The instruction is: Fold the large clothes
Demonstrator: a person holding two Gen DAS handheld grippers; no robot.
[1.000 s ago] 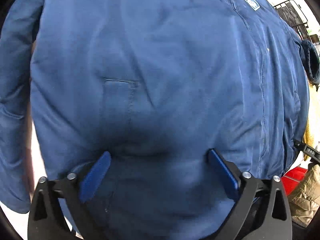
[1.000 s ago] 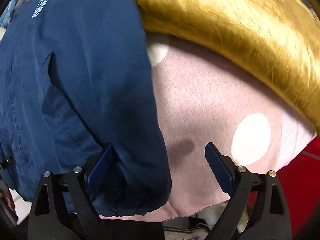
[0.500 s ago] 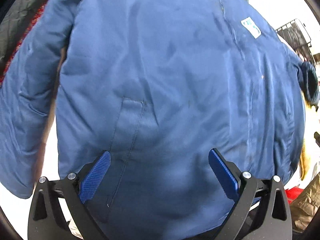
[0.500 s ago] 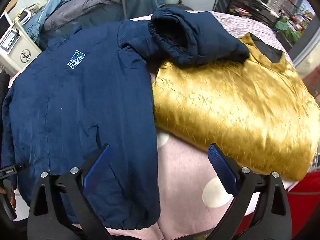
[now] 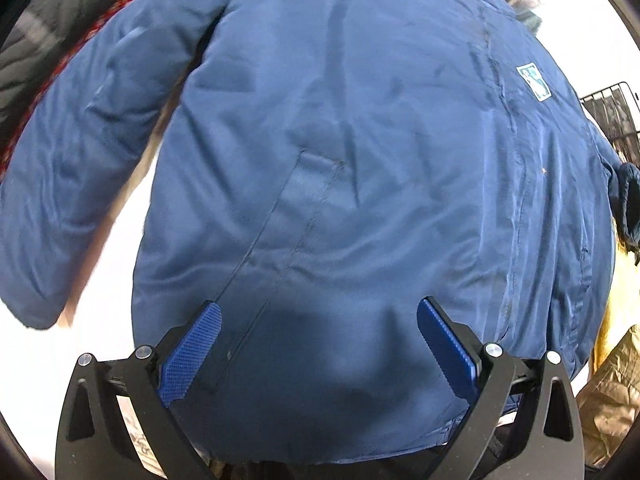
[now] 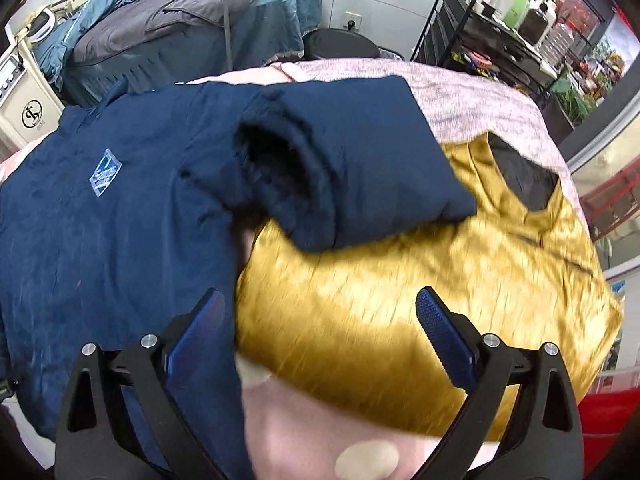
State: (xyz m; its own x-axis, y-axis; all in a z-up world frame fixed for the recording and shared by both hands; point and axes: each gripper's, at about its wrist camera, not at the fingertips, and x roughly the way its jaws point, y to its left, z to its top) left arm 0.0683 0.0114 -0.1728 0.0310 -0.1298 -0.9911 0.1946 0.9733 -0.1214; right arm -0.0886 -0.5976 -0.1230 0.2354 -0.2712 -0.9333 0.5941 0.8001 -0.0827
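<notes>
A large dark blue jacket (image 5: 360, 160) lies spread out front up, with a small white and blue chest logo (image 5: 534, 82). My left gripper (image 5: 320, 336) is open and empty just above its bottom hem. In the right wrist view the jacket (image 6: 100, 220) lies at the left, and its right sleeve (image 6: 360, 160) is folded across a gold satin garment (image 6: 420, 300). My right gripper (image 6: 320, 328) is open and empty above the gold garment's near edge.
A pink cover with white dots (image 6: 320, 432) lies under both garments. A blue-covered bed (image 6: 200, 28) stands behind, a black wire rack (image 6: 480, 28) with bottles at the back right, and a white appliance (image 6: 20, 92) at the far left.
Both grippers have lifted and pulled back from the clothes. The right wrist view went from close over the pink cover to the whole jacket and gold garment. Both grippers stayed open.
</notes>
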